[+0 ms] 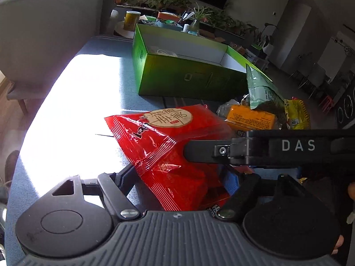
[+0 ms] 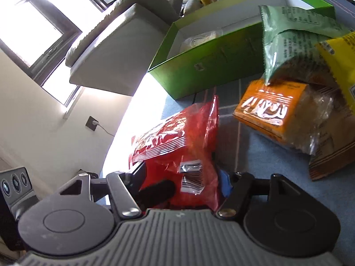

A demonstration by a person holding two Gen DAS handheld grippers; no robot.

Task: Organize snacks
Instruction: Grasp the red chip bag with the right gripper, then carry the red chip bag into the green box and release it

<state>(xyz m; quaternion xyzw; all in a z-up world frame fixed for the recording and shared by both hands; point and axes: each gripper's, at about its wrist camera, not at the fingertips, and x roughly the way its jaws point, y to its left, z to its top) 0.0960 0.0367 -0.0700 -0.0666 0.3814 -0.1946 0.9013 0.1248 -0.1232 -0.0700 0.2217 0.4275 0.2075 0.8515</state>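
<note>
- A grey sofa (image 1: 44,33) stands at the far left, beside the blue table (image 1: 111,84), where a patch of glaring sunlight falls.
- The left gripper (image 1: 177,177) is clenched on the near end of a red snack bag (image 1: 168,137); the bag sits between its fingers and stretches forward over the table.
- In the right wrist view, the right gripper (image 2: 177,181) also pinches the same red snack bag (image 2: 177,137), which fills the gap between its fingers.
- In the left wrist view, the right gripper's black finger (image 1: 208,149), with "DAS" on the body behind it, reaches in from the right and presses on the bag.
- Beyond the bag stands an open green box (image 1: 188,77) with a white inside; something pale lies in its left end.
- To the right, a heap of snacks lies just beside the box: an orange packet (image 1: 250,117), a green bag (image 1: 261,90) leaning over it, and a yellow bag (image 1: 297,115).
</note>
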